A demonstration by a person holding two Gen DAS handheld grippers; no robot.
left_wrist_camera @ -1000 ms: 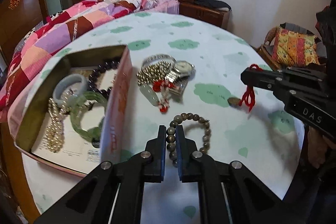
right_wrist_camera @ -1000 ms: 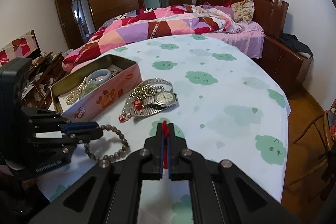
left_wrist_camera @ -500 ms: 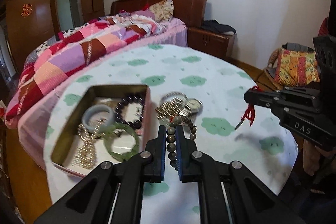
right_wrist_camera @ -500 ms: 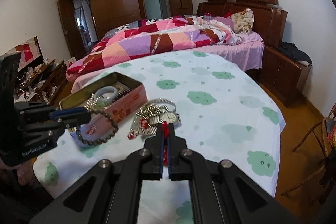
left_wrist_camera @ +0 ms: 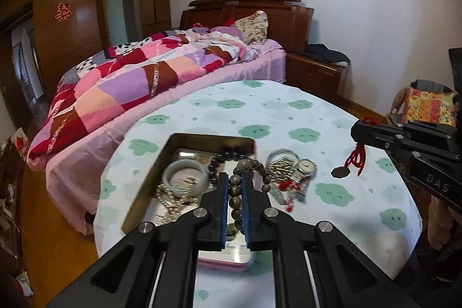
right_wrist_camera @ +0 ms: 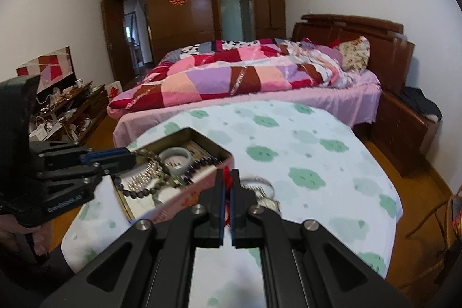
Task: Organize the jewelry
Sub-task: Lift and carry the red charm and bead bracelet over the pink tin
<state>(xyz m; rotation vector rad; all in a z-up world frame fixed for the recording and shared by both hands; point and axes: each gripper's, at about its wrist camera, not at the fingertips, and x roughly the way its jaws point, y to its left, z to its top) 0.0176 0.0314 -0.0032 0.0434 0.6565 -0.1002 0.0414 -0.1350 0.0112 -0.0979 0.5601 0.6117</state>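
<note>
Bead bracelet (left_wrist_camera: 237, 194) hangs pinched in L gripper (left_wrist_camera: 235, 192), loop drooping down over the tin (left_wrist_camera: 212, 138) near tabletop's left edge. R gripper (right_wrist_camera: 227, 189) clamps red-cord pendant (left_wrist_camera: 358, 160), coin dangling. Both were lower 1 s ago, bracelet on cloth. Tin holds pale bangle (left_wrist_camera: 184, 176), dark beads (left_wrist_camera: 219, 162), pearls.

Your left black plastic two-finger gripper (left_wrist_camera: 236, 186) wore blue pads and round silver screws on its angular arms. Your right matching black gripper (right_wrist_camera: 227, 186) carried white "DAS" lettering on its side, with small screws just beside that lettering.
</note>
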